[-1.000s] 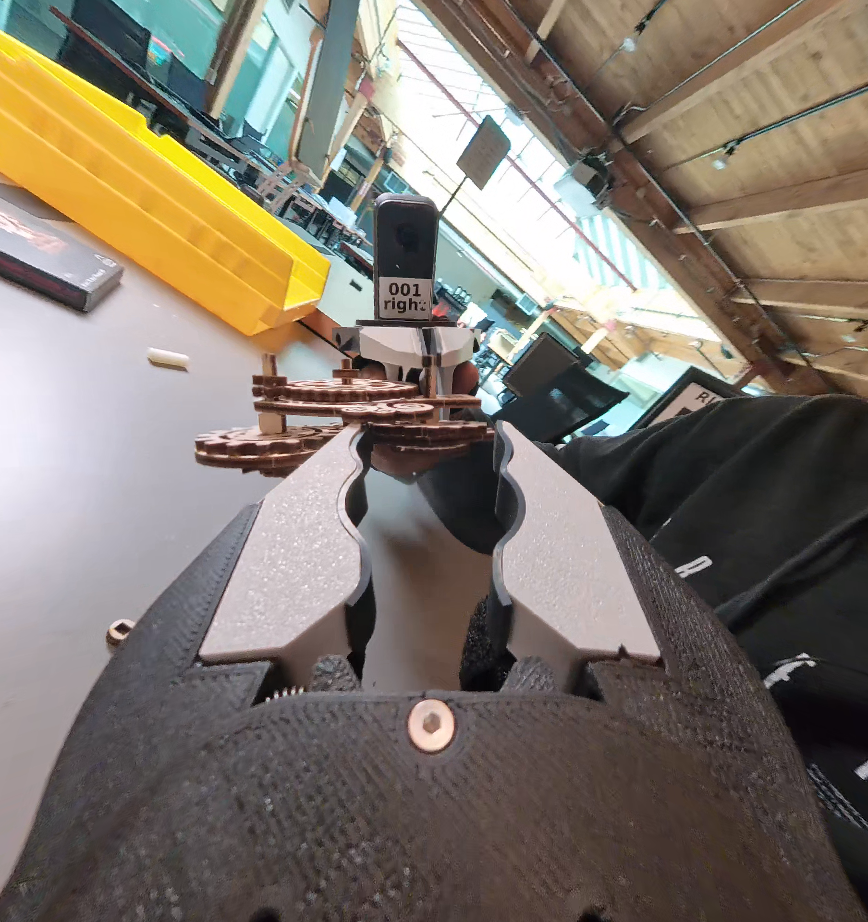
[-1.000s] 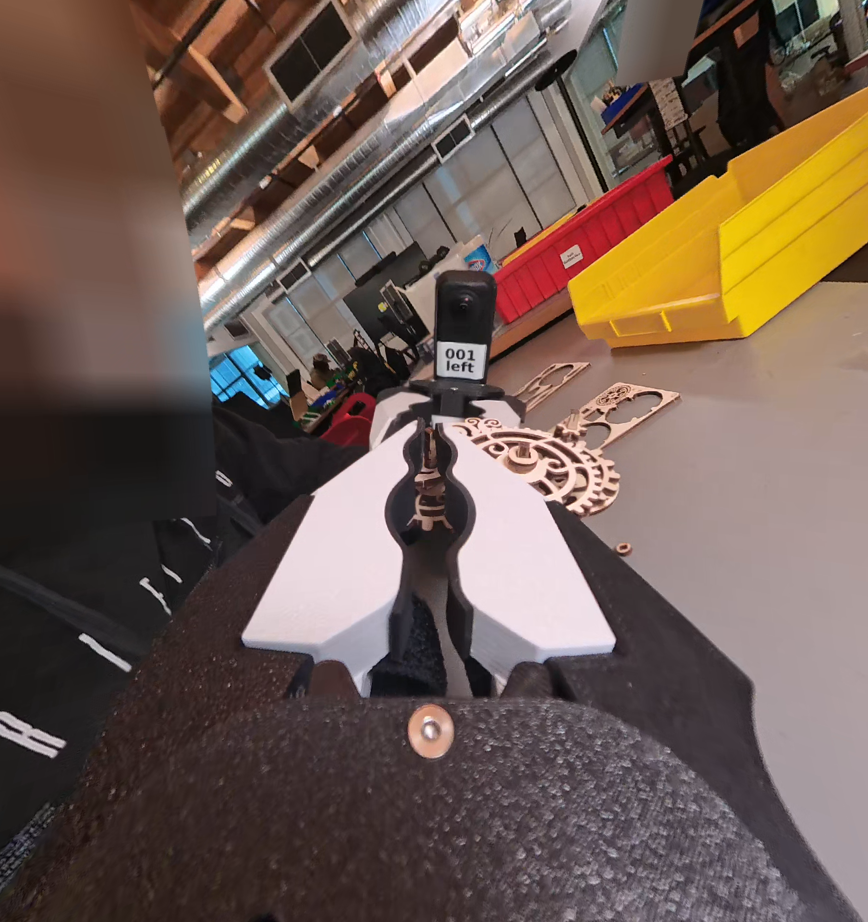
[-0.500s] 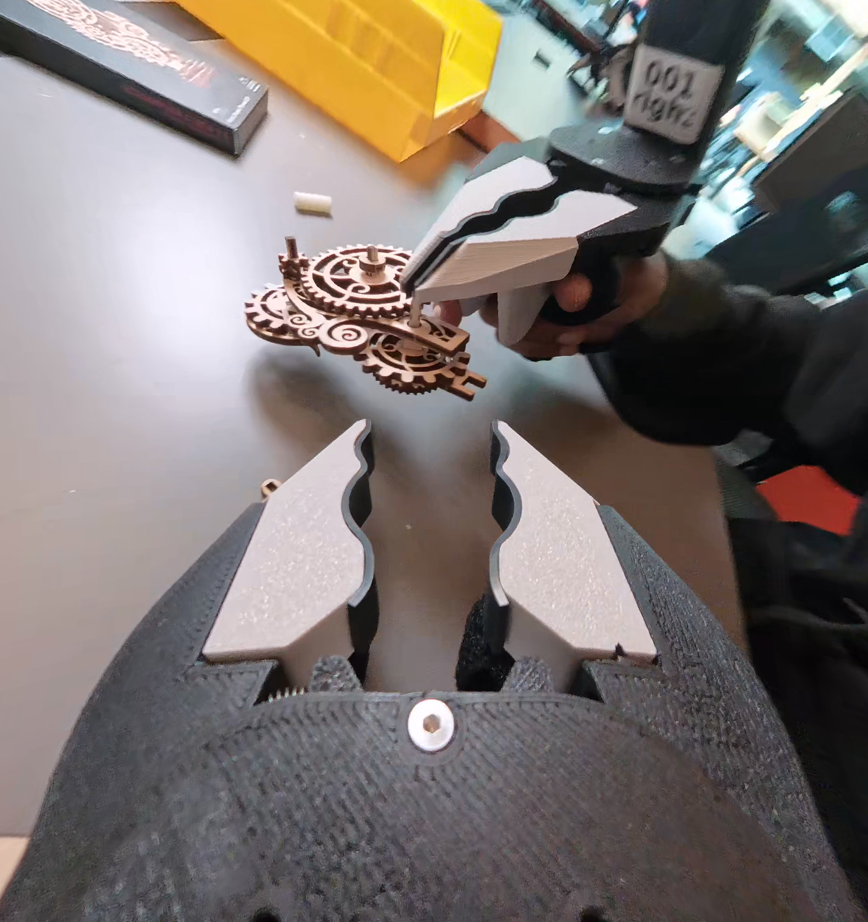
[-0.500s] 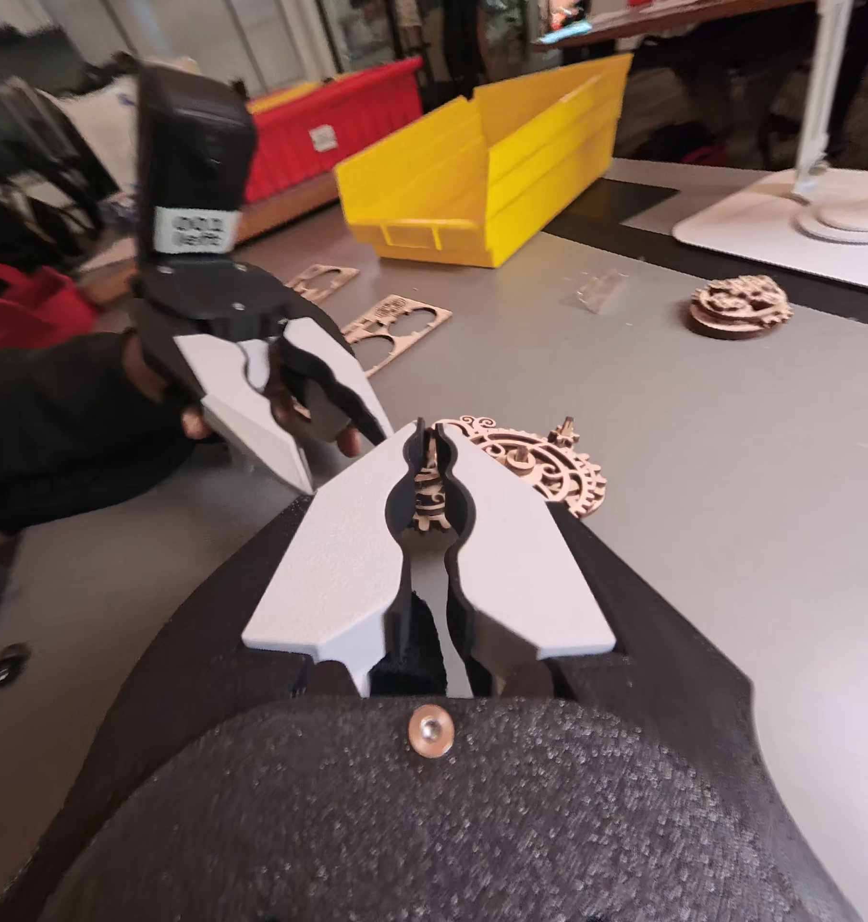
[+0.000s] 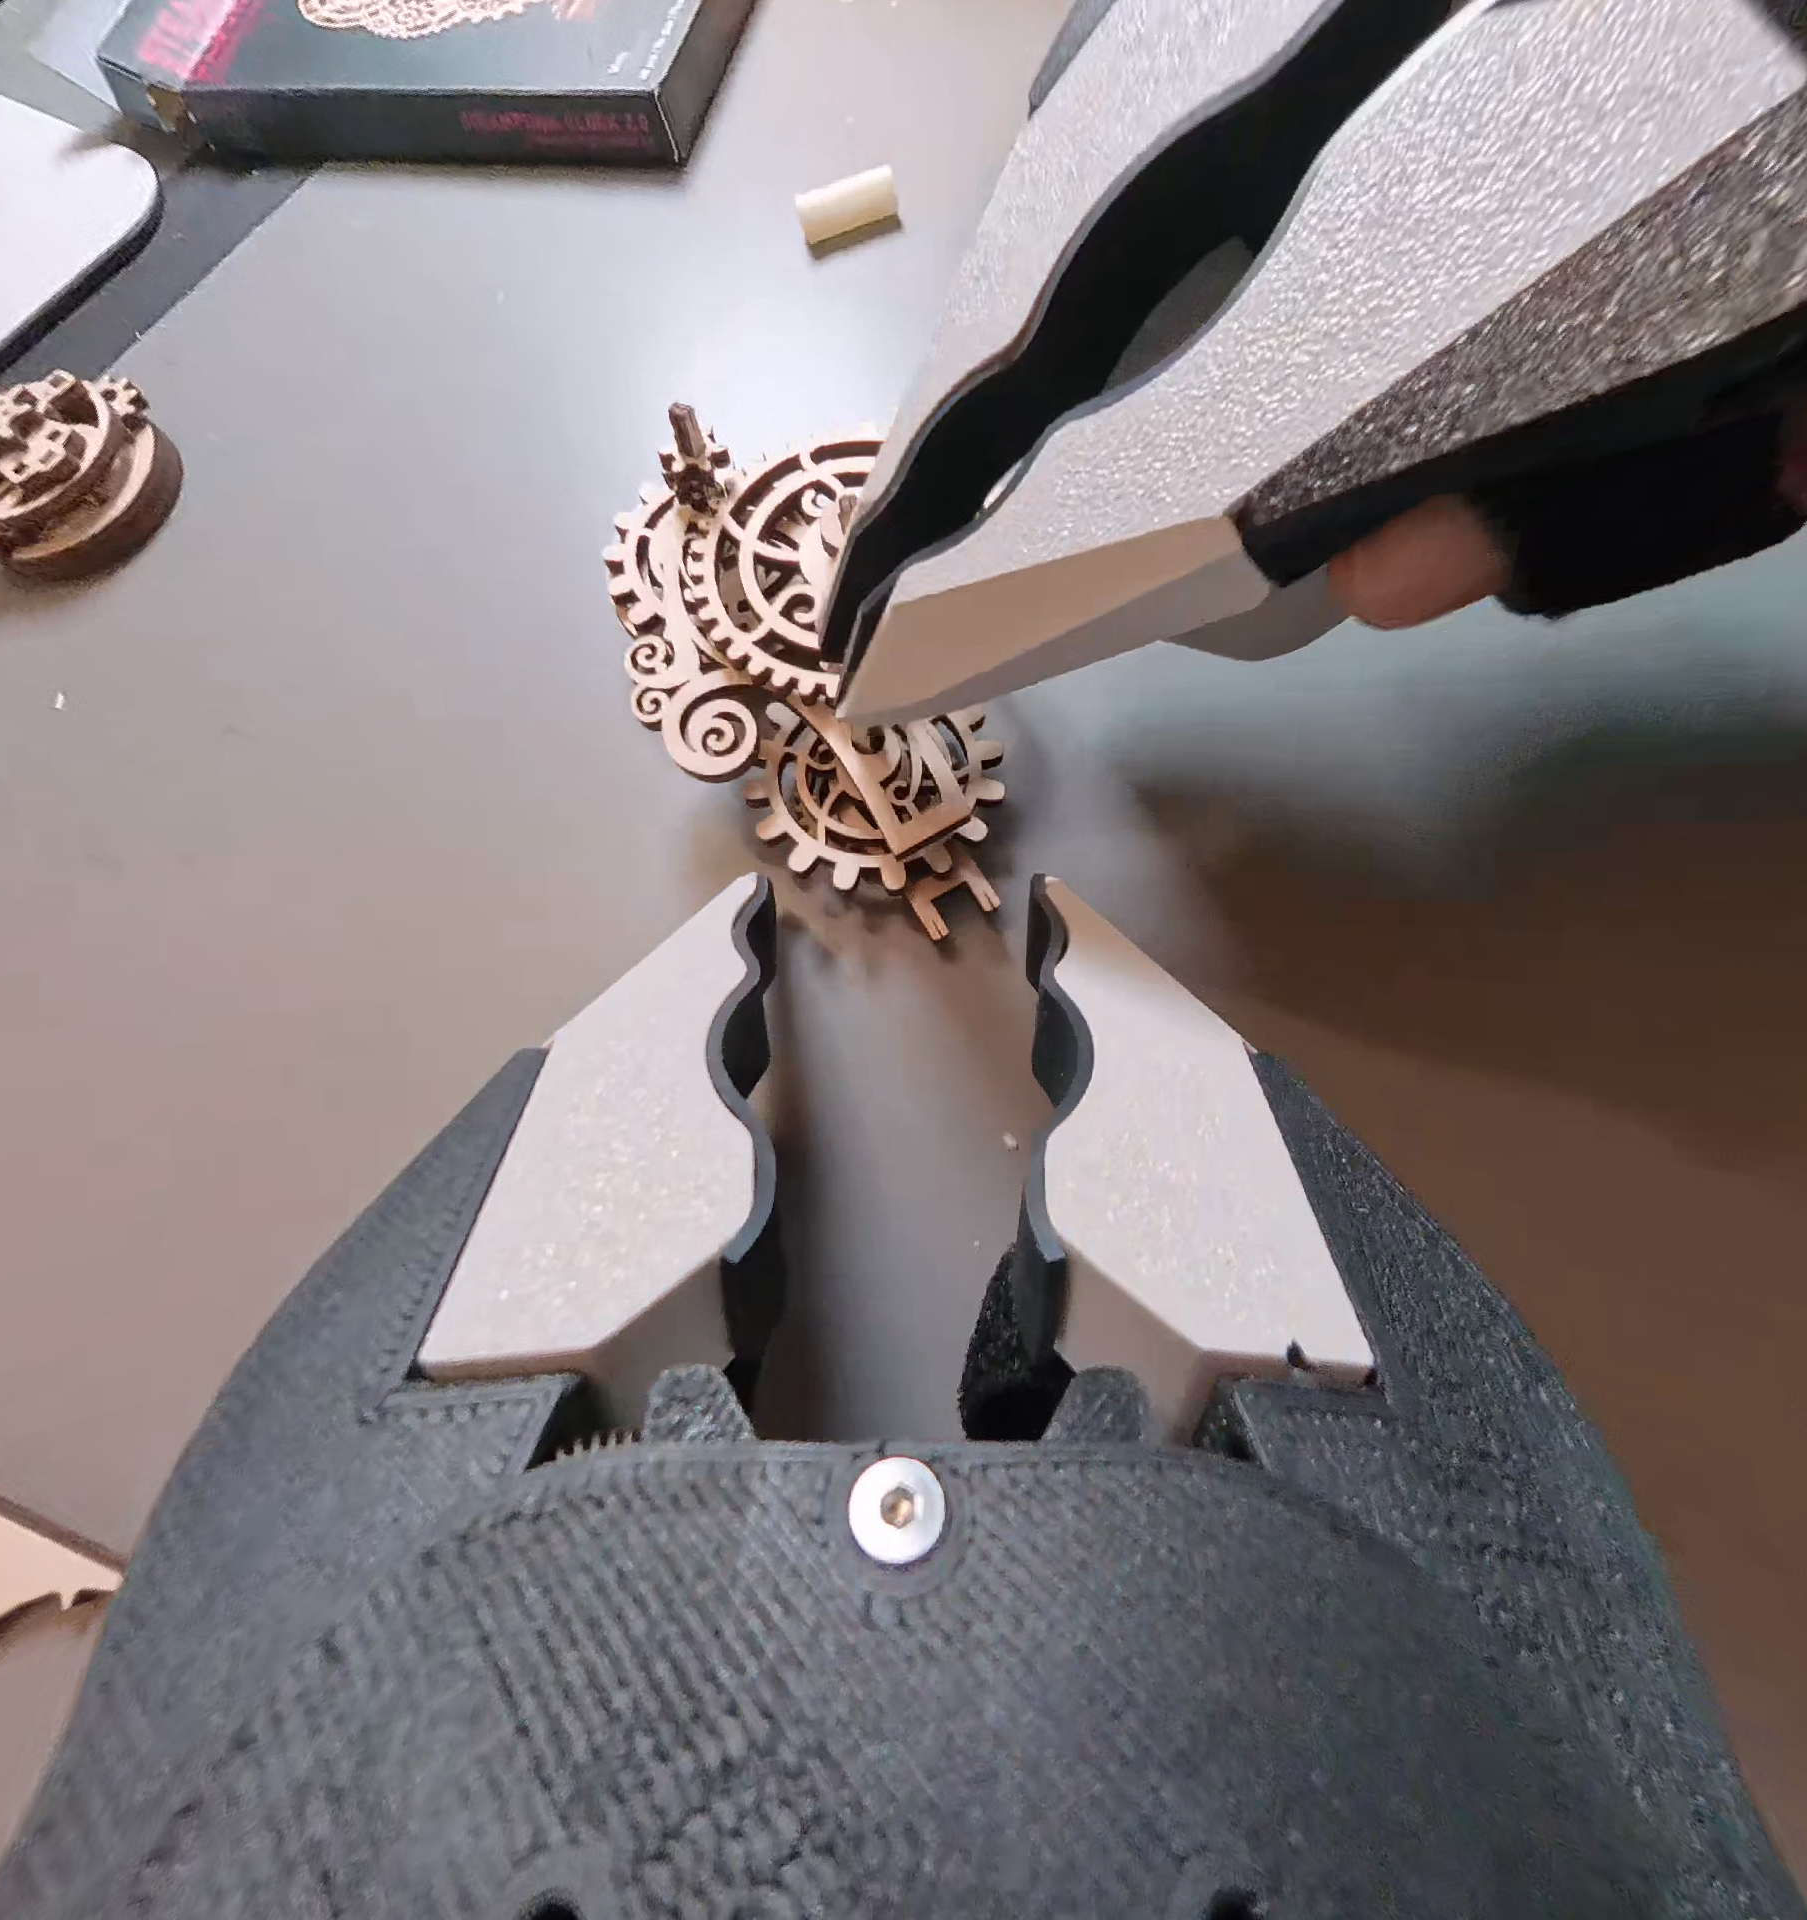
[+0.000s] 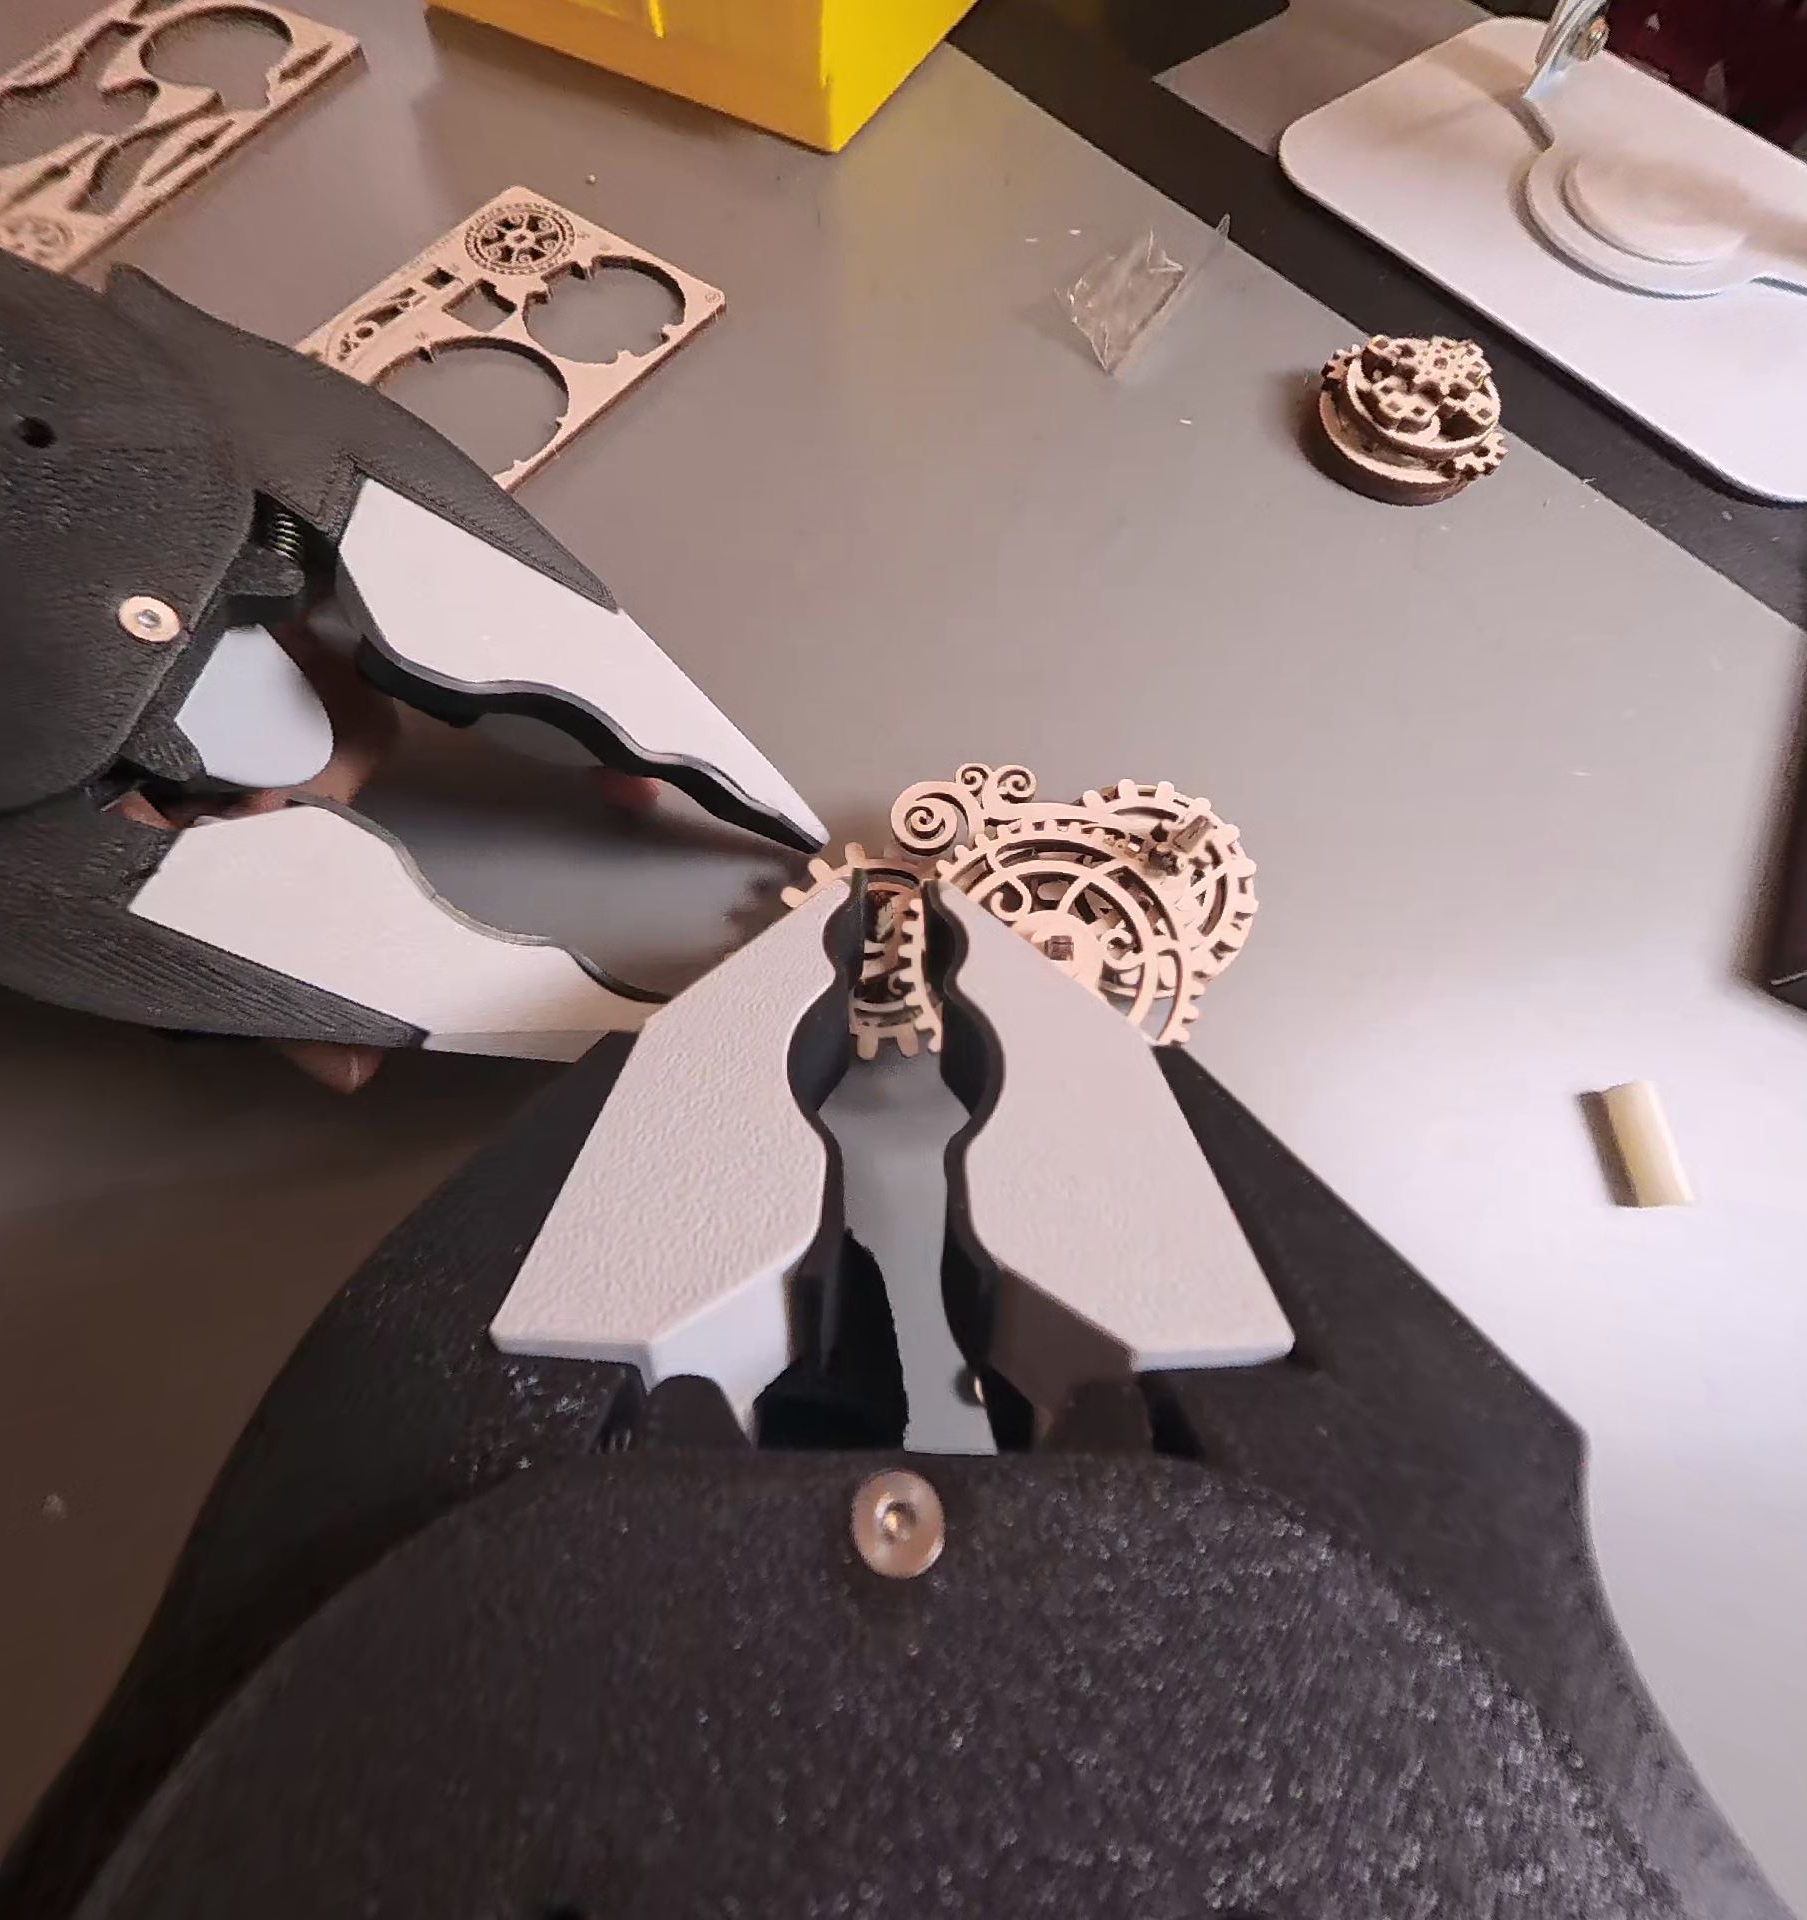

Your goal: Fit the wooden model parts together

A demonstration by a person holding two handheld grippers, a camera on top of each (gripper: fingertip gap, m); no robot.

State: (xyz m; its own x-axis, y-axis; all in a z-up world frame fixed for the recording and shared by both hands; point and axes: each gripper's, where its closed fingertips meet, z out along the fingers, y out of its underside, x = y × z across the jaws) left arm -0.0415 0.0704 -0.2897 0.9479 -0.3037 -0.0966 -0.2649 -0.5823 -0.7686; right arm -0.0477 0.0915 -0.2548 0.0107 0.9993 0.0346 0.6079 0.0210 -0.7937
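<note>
A workshop bench — grey tabletop (image 6: 982, 520), yellow parts bin (image 6: 733, 52), punched-out wooden sheets (image 6: 525, 312)

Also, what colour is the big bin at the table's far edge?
Yellow bin, best seen in the right wrist view.

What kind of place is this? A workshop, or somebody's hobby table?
Probably a workshop bench set up for model building. On the grey tabletop lie punched-out wooden part sheets, a yellow storage bin and a finished small gear model.
</note>
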